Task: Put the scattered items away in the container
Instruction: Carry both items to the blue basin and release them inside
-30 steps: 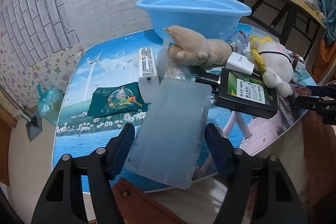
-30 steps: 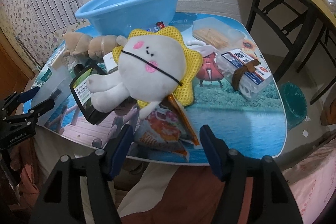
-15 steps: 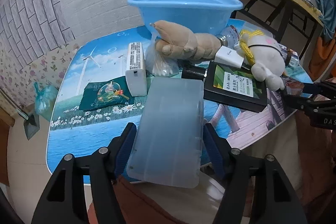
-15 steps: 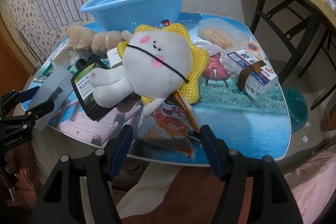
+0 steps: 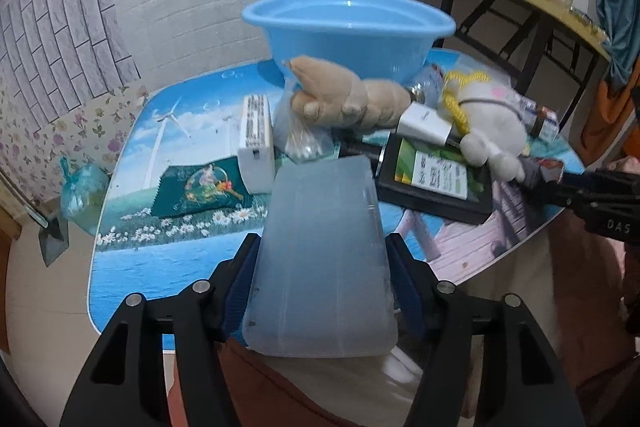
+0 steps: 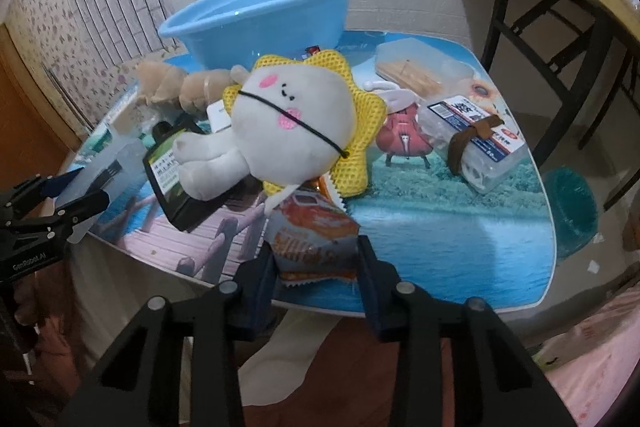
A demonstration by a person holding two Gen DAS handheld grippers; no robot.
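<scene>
Your right tool (image 6: 316,261) has just snapped together onto the orange snack packet (image 6: 312,239) at the tabletop (image 6: 460,247) edge, clamped; left tool (image 5: 322,279) is closing around the translucent case (image 5: 324,255). Both ready to carry to the blue basin (image 6: 260,15) behind.

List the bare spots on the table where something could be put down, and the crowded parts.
Free: the near right stretch of the table, between the snack bag and the strapped clear box; and the near left strip in front of the green packet. Crowded: the middle, where the white plush, black box and brown plush pile up before the blue basin.
</scene>
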